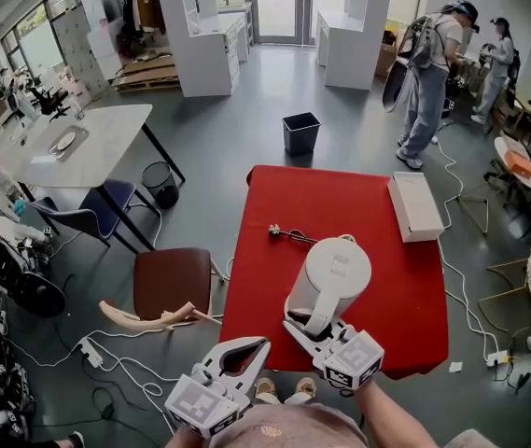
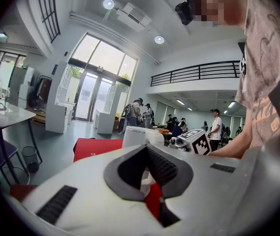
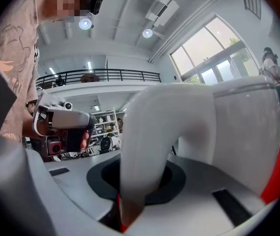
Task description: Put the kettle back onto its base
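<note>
1. Gripping the kettle by its handle, your right gripper is clenched on that white loop, which fills the hollow between the two jaws.
2. You have the kettle upright over the red table, toward its near edge and right of centre, with the handle turned toward you.
3. From your head view the kettle's body covers whatever is under it, so you cannot tell whether it sits on its base or hangs above the cloth.
4. A cord with a plug at its left end lies on the table just left of the kettle and runs behind it.
5. Your left gripper hangs off the table's near left corner, apart from the kettle. Its jaw tips are together and nothing is between them.
6. Your left gripper view looks past those closed jaws at the kettle and at your right gripper's marker cube beside it.
7. A flat white box lies at the table's far right edge, well apart from the kettle.
8. A brown chair stands just left of the table.
</note>
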Available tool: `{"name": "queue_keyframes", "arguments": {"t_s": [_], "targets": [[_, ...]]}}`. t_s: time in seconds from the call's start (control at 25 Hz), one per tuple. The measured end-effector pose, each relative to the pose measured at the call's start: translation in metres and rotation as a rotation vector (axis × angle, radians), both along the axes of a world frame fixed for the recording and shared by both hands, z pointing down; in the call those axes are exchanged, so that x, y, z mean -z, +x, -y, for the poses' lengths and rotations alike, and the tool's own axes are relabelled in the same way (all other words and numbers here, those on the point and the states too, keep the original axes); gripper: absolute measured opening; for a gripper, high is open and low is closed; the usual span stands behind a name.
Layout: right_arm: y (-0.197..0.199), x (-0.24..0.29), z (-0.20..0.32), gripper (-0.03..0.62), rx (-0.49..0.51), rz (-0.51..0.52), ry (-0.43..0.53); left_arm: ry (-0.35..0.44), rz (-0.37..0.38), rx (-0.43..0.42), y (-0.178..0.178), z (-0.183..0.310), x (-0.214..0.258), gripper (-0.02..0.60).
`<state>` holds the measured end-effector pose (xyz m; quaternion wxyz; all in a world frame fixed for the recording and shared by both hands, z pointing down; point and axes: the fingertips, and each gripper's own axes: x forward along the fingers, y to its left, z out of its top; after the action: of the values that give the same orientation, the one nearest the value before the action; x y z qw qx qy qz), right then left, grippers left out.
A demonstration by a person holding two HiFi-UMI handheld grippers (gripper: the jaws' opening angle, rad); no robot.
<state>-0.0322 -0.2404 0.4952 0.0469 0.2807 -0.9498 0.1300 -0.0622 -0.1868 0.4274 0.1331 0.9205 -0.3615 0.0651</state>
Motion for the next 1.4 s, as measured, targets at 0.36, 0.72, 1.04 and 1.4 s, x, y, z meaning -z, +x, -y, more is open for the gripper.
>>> {"name": "queue_keyframes", "arguments": {"t_s": [0.36,0.72,1.04,1.4], "targets": [[-0.007,0.003,-0.009,0.095,0.016,-0.022,0.019,-0.018,-0.008,-0.01,0.002,-0.002,-0.001,-0.011],[-0.018,-0.013,-0.024,0.095,0.032,-0.081,0.053,-0.026,-0.013,-0.005,-0.001,-0.006,-0.003,-0.011],[-0.024,-0.029,-0.034,0.097,0.044,-0.132,0.078,-0.005,-0.009,-0.011,-0.004,-0.008,-0.005,-0.011],[-0.025,-0.036,-0.036,0.104,0.028,-0.139,0.09,-0.012,-0.017,0.003,-0.005,-0.011,-0.004,-0.011]]}}
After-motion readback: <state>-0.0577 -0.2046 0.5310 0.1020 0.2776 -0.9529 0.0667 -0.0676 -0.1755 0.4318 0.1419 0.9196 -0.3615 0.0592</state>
